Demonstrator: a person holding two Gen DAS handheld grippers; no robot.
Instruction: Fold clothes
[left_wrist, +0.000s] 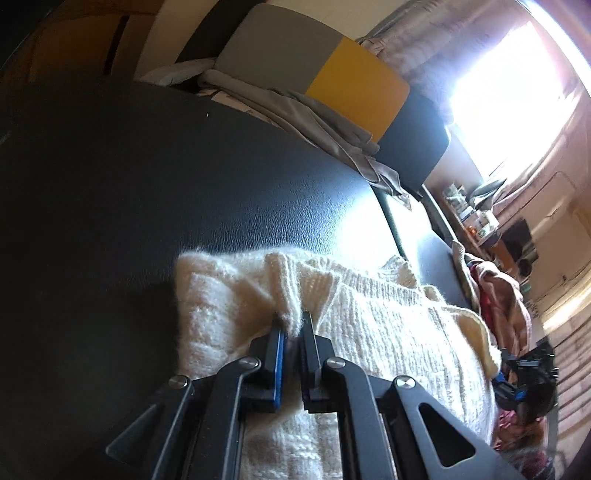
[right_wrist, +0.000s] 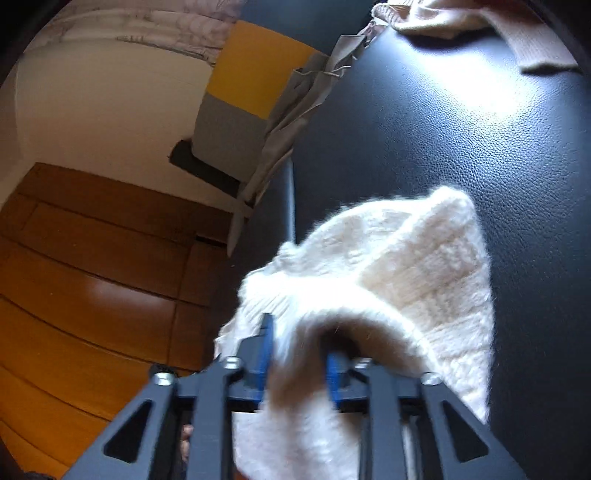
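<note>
A cream knitted sweater (left_wrist: 388, 325) lies on a black leather surface (left_wrist: 184, 177). My left gripper (left_wrist: 293, 328) is shut on a ribbed fold of the sweater, its blue pads pinching the knit. In the right wrist view the same sweater (right_wrist: 424, 273) is bunched and lifted at one end. My right gripper (right_wrist: 299, 343) has a thick wad of the knit between its blue pads; the fingers stand a little apart around it and the cloth hides the right fingertip.
A grey garment (left_wrist: 332, 125) drapes over the surface's far edge beside a grey and yellow cushion (left_wrist: 354, 85). A pink garment (left_wrist: 495, 295) lies at the right. Another beige garment (right_wrist: 480, 26) lies at the far end. Wooden floor (right_wrist: 92, 277) shows to the left.
</note>
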